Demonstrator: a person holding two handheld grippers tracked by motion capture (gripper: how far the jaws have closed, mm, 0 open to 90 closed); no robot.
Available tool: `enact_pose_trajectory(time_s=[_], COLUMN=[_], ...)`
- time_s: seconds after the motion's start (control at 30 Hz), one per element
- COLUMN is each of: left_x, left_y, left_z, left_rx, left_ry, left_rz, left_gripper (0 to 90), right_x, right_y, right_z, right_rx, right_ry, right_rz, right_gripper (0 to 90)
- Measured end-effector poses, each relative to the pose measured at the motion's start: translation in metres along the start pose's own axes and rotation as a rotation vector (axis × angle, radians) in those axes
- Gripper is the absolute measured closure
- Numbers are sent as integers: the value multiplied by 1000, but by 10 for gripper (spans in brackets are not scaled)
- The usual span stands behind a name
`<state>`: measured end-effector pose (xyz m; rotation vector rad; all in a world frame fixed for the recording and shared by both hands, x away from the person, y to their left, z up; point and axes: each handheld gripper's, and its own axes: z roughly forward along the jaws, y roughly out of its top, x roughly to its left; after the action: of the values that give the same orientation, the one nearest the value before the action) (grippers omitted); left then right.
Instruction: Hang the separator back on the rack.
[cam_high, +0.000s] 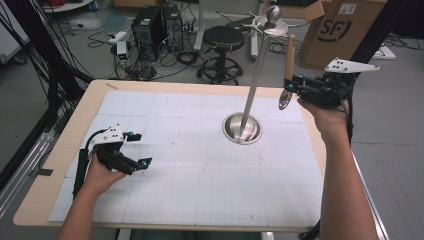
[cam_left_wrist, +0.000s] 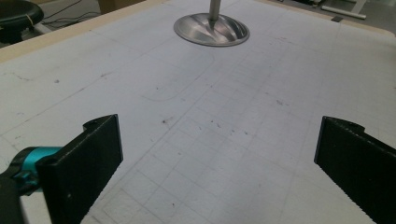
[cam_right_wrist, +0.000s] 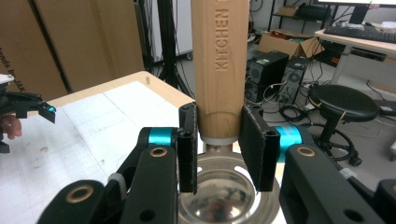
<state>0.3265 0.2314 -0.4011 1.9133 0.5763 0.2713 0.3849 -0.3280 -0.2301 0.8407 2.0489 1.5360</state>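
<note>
The table (cam_high: 60, 150) carries a steel stand (cam_high: 242, 128) whose pole rises toward the top hooks. Above its right edge, the right gripper (cam_right_wrist: 218, 149) is clamped on a utensil (cam_high: 288, 70) at the lower end of its wooden handle, metal head hanging below. It looks light, stiff and grippy there; the polished head would likely slip. The left gripper (cam_left_wrist: 217, 154) rests spread and empty.
</note>
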Motion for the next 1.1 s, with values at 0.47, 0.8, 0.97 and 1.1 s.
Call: enact_pose_trajectory(time_s=[0.47, 0.8, 0.97, 1.1], left_x=[0, 0, 0, -1], left_y=[0, 0, 0, 0], left_z=[-1, 1, 1, 1], left_rx=[-1, 4, 4, 5], left_ry=[-1, -5, -5, -10], left_rz=[-2, 0, -2, -1], left_gripper=[17, 17, 16, 17], right_x=[3, 9, 14, 17], right_y=[3, 4, 5, 7], right_z=[16, 19, 19, 15], right_rx=[15, 54, 73, 51], right_ry=[2, -56, -68, -85], right_rz=[16, -25, -56, -62], right_gripper=[688, 622, 569, 492])
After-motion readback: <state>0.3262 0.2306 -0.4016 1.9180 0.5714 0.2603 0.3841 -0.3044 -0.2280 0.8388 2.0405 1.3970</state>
